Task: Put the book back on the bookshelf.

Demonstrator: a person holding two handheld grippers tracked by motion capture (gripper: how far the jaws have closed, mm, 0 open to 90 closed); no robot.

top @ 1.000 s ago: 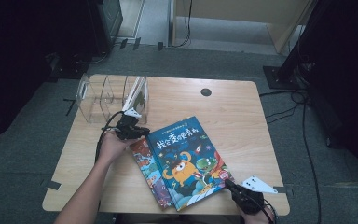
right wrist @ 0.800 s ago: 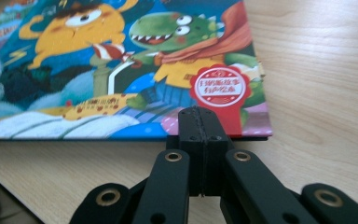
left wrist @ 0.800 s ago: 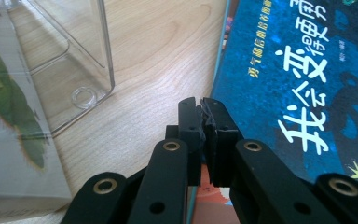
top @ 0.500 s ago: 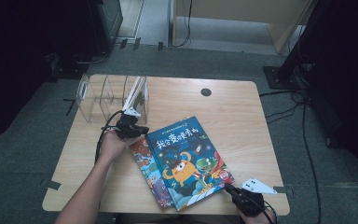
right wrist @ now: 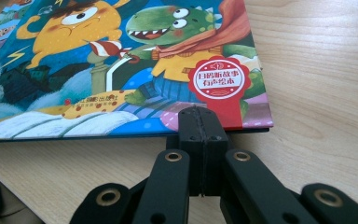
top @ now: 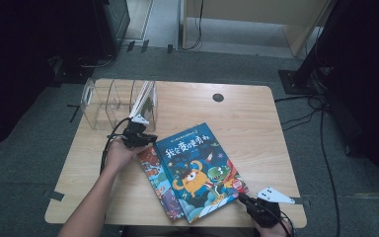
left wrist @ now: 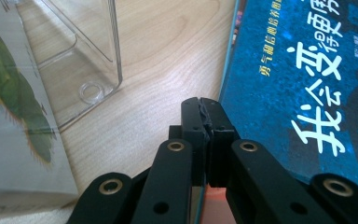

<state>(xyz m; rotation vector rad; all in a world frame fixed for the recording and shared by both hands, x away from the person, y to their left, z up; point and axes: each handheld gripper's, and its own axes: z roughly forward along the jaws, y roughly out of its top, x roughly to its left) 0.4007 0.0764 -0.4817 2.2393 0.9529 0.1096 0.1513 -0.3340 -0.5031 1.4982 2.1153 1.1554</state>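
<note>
- High view: I take the blue picture book [top: 200, 170] as my landmark. It lies slanted on the tabletop [top: 246, 118], stacked on a second book [top: 159, 182] that peeks out along its left edge.
- My left gripper [top: 145, 139] sits at the blue book's upper-left corner; my right gripper [top: 244, 200] sits at its lower-right corner, close to the tabletop's near edge.
- Beyond the book and to its right the wood is bare, apart from a small dark round spot [top: 218, 97] far behind it.
- Behind the book's upper-left corner stands a clear acrylic rack [top: 111, 103] with a thin book [top: 145, 101] upright in it; that crowds the left side.
- Left gripper view: the jaws are pressed together with nothing visible between them, tips on the wood just beside the book's edge [left wrist: 228, 79]. The rack's clear base [left wrist: 86, 74] is near on the other side.
- Right gripper view: the jaws are fully closed and empty, tips meeting the book's near edge [right wrist: 168, 133] below a red seal [right wrist: 219, 78]. Open wood lies right of the corner.
</note>
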